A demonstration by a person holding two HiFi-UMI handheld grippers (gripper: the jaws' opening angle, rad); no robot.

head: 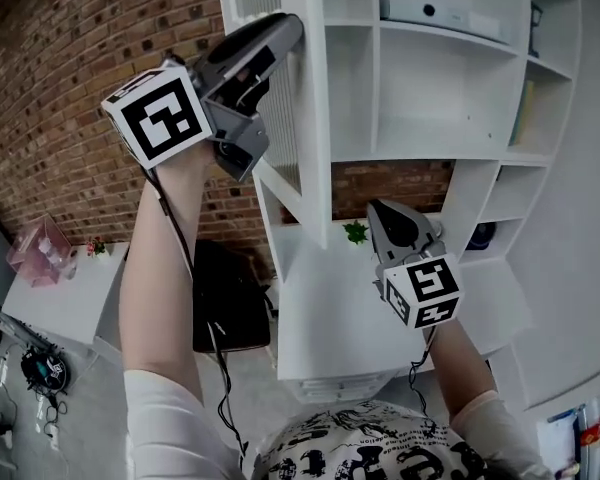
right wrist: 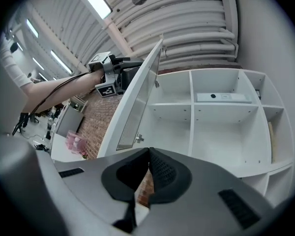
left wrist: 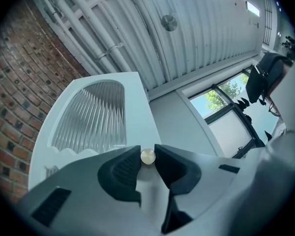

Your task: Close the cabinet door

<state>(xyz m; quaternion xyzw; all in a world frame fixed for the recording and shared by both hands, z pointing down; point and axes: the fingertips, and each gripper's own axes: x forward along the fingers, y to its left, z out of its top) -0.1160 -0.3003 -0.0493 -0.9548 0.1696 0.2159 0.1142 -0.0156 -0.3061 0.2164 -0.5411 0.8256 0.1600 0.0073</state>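
The white cabinet door, with a ribbed glass panel, stands swung out from the open white cabinet. My left gripper is raised to the door's front and is shut on its small round brass knob, one pad on each side. My right gripper is lower, in front of the cabinet's shelves, with its jaws shut and nothing between them. In the right gripper view the door is seen almost edge-on, with the left gripper behind it.
A flat white box lies on an upper shelf and a small green plant stands on a lower one. A brick wall runs along the left, with a white desk carrying a pink box.
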